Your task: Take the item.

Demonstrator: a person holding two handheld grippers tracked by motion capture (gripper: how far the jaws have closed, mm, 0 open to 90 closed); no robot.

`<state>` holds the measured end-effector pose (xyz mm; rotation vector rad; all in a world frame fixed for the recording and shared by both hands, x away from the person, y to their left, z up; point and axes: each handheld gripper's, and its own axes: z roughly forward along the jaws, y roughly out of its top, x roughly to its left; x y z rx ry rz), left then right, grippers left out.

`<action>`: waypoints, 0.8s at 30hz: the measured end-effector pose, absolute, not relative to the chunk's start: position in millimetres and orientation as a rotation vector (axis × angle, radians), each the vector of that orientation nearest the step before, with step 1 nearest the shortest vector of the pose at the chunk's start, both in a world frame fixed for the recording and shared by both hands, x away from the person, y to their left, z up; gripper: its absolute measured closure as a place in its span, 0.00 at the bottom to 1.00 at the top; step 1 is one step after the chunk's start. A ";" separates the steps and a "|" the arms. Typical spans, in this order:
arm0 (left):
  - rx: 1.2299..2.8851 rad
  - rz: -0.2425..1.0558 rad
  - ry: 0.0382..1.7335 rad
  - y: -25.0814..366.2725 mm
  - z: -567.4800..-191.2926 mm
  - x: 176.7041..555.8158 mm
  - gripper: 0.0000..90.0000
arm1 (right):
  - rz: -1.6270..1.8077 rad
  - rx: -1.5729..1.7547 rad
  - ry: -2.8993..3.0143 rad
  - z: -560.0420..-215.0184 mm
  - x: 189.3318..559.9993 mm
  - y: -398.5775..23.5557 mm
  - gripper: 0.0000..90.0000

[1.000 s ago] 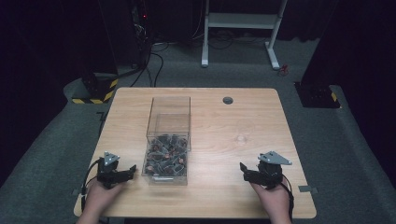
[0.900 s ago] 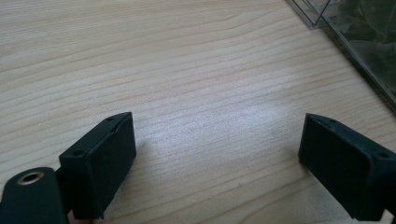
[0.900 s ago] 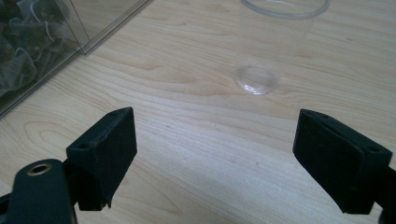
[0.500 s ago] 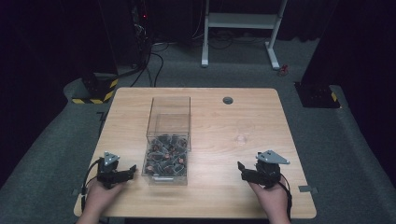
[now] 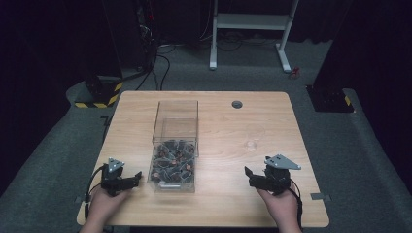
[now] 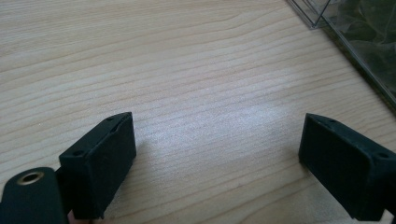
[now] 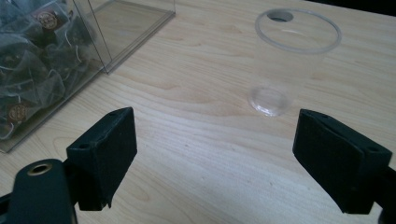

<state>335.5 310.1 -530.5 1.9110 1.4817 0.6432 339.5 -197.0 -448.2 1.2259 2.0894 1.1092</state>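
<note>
Left gripper (image 5: 138, 175) low at near-left of table (image 5: 228, 206), jaws wide apart, nothing between them; in left gripper view just bare wood ahead, corner of clear box (image 6: 359, 37) at upper right. Aimed toward near end of that box, just beside it, not touching as far as visible.

Clear box (image 5: 176, 145) left of centre, long axis running away from person, open-topped by the look. Tea bags (image 5: 172, 162) heaped in near half, far half bare. In right gripper view bags (image 7: 28, 70) pressed against wall, strings and round tags visible, none outside box.

Clear plastic cup (image 5: 252, 144) upright right of centre, well apart from box, hard to spot from above. In right gripper view cup (image 7: 289, 60) straight ahead between line of jaws, empty, no bag in it.

Right gripper (image 5: 248, 175) near-right of table, jaws wide apart, holding nothing, pointing up-table toward cup, short of it.

Judged progress: nothing done yet. Probably bag-into-cup job; no bag picked, cup untouched. Left to do: reach into box, pinch one bag, carry over, drop in cup; possibly steady cup with right.
</note>
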 end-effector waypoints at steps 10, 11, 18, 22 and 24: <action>1.913 0.643 1.481 310.2 -530.5 335.7 0.13 | 1.120 1.185 2.110 -440.7 344.8 -180.0 0.15; 1.912 0.643 1.484 310.0 -530.4 335.8 0.13 | 1.122 1.179 2.113 -440.6 345.4 -178.5 0.15; 1.912 0.644 1.483 310.0 -530.4 335.9 0.12 | 1.144 1.155 2.135 -437.2 347.8 -165.6 0.15; 1.911 0.643 1.484 309.9 -530.5 335.9 0.13 | 1.174 1.125 2.138 -431.4 348.3 -157.5 0.15; 1.911 0.643 1.484 309.9 -530.5 335.9 0.13 | 1.179 1.109 2.147 -429.6 348.2 -153.1 0.15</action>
